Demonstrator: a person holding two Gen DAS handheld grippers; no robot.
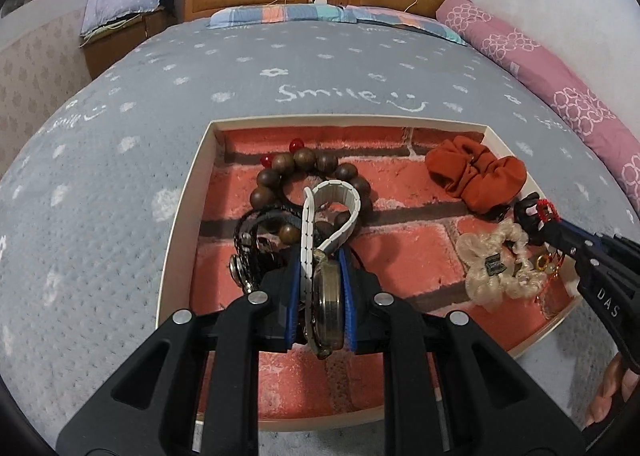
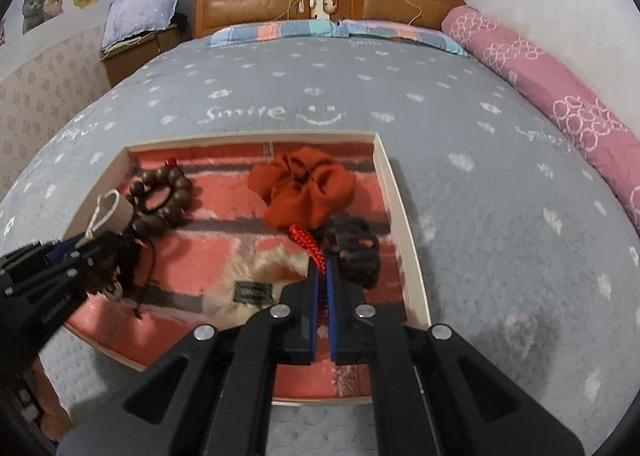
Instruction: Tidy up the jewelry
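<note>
1. Left gripper (image 1: 322, 288): jaws pinch a watch (image 1: 328, 308) by its case, edge-on; its white strap (image 1: 332, 212) loops upward at frame centre, likely so it lowers clear into the tray (image 1: 188, 192).
2. Right gripper (image 2: 322, 288): jaws pressed together on a red cord (image 2: 310, 246), lower centre, over the tray's right side.
3. Already in the tray: wooden bead bracelet (image 1: 308, 172), orange scrunchie (image 1: 476, 172), cream scrunchie (image 1: 500, 268).
4. Right view alone shows a black claw clip (image 2: 356, 252) fully; left view alone shows dark watches (image 1: 250, 252).
</note>
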